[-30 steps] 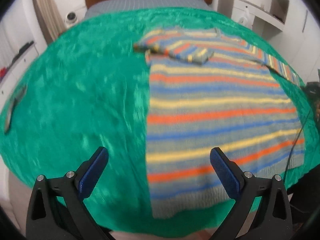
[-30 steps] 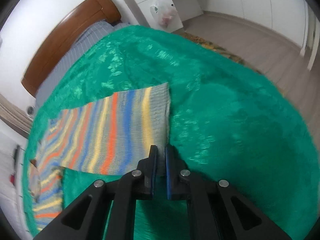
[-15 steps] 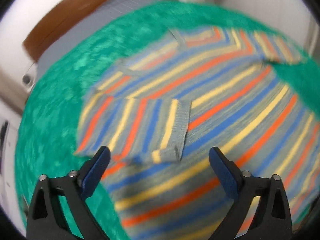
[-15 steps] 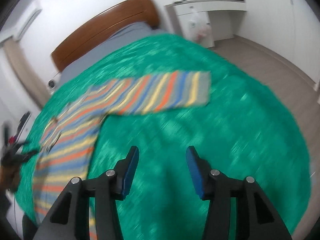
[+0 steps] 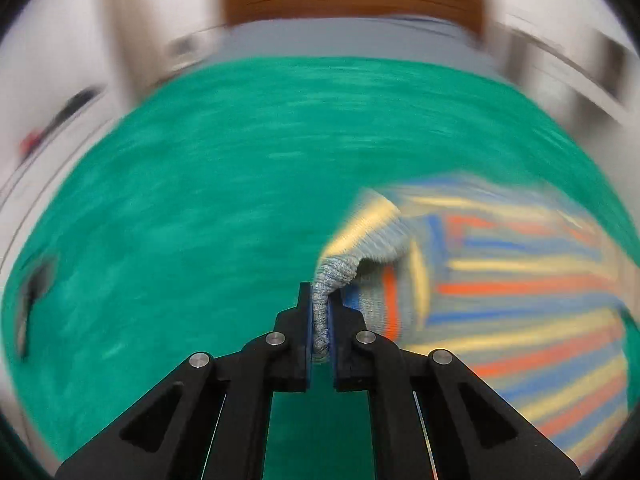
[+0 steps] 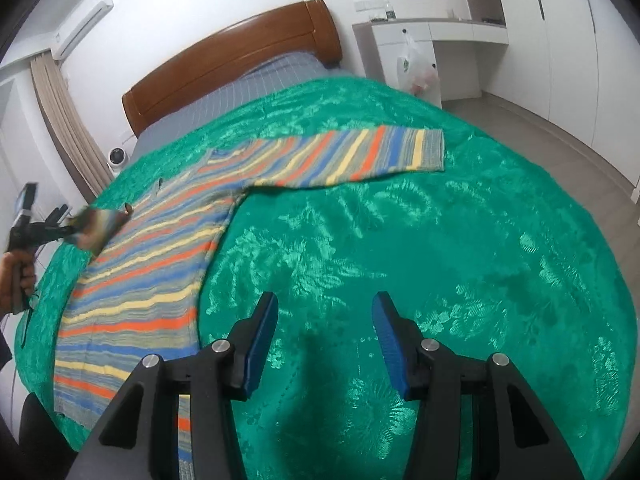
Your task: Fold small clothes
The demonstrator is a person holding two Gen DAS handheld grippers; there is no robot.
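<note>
Left gripper (image 5: 320,320) is sitting at the left of the bed, jaws clamping on the grey ribbed cuff (image 5: 326,292) of the striped sweater (image 6: 160,248), sleeve end lifting off the green bedspread (image 5: 180,220). The left wrist view is blurring badly, but plain green cover is showing wide to the left and ahead of the jaws, up to the wooden headboard (image 6: 232,64). From the right wrist view the left gripper (image 6: 76,229) is showing small at the far left edge, a hand (image 6: 18,276) holding it, bunched sleeve in its jaws.

Sweater body is lying flat down the left part of the bedspread, hem near the bed's near edge. The other sleeve (image 6: 352,156) is stretching out flat to the right, cuff ending mid-bed.

Right gripper (image 6: 324,332) is hovering with jaws spread wide, gripping nothing, over bare green cover well apart from the sweater's side edge and below the flat sleeve. Right of it the bedspread is running on to the bed edge, then floor (image 6: 560,128).
</note>
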